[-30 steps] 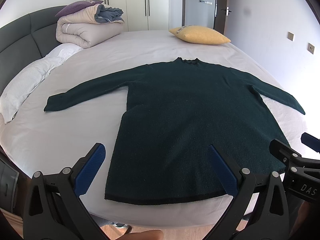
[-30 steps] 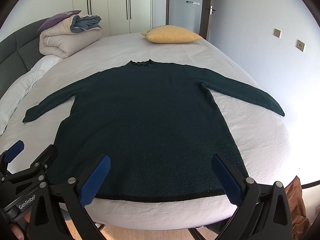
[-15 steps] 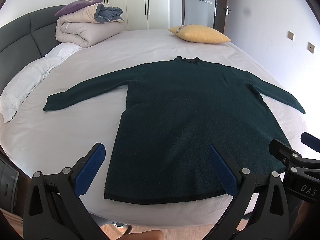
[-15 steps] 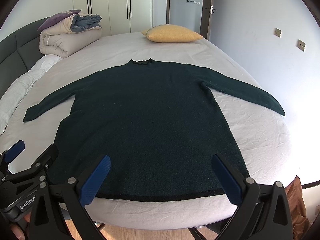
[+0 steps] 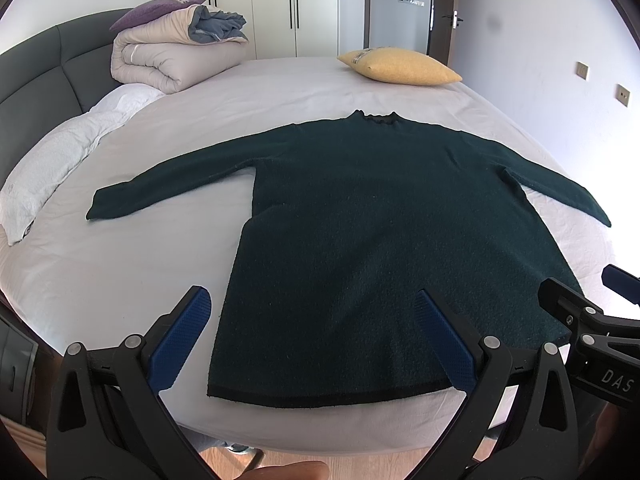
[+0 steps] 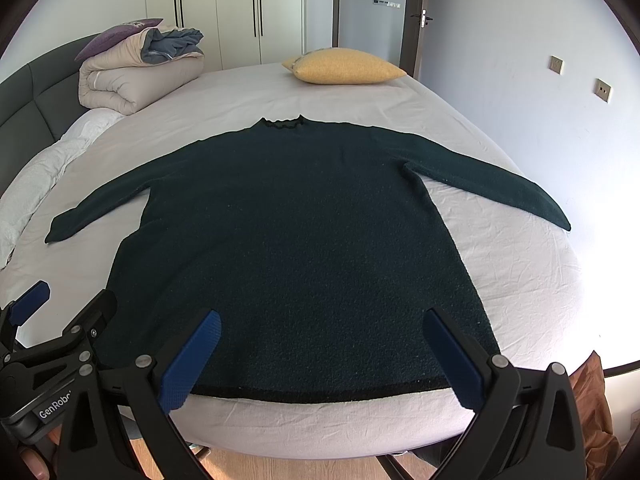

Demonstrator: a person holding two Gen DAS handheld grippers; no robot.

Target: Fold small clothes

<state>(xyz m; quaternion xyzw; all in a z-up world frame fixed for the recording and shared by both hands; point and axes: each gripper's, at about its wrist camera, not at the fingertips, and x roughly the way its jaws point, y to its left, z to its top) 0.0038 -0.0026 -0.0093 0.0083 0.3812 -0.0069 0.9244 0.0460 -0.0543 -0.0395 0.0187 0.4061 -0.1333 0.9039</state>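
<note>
Left gripper (image 5: 312,334): nearest the left wrist camera, jaws spread wide and empty, blue pads hanging over the hem end of the bed, clear of the fabric.
Right gripper (image 6: 320,354): nearest the right wrist camera, jaws likewise released, nothing between them, poised above the hem.
Gripper spacing: side by side, each visible at the edge of the other's view.
Sweater (image 5: 384,232): dark green, spread flat on the bed, black-trimmed hem nearest, body running away toward the collar, both sleeves stretched out to the sides.
Bed (image 5: 100,264): pale sheet, lightly creased, bare around the sweater.
White pillow (image 5: 48,168): along the left side by the dark headboard (image 5: 36,76).
Rolled duvet (image 5: 172,56): far left, well beyond the sweater.
Yellow cushion (image 6: 344,66): far end, past the collar.
Wardrobe (image 6: 240,8): behind the bed.
</note>
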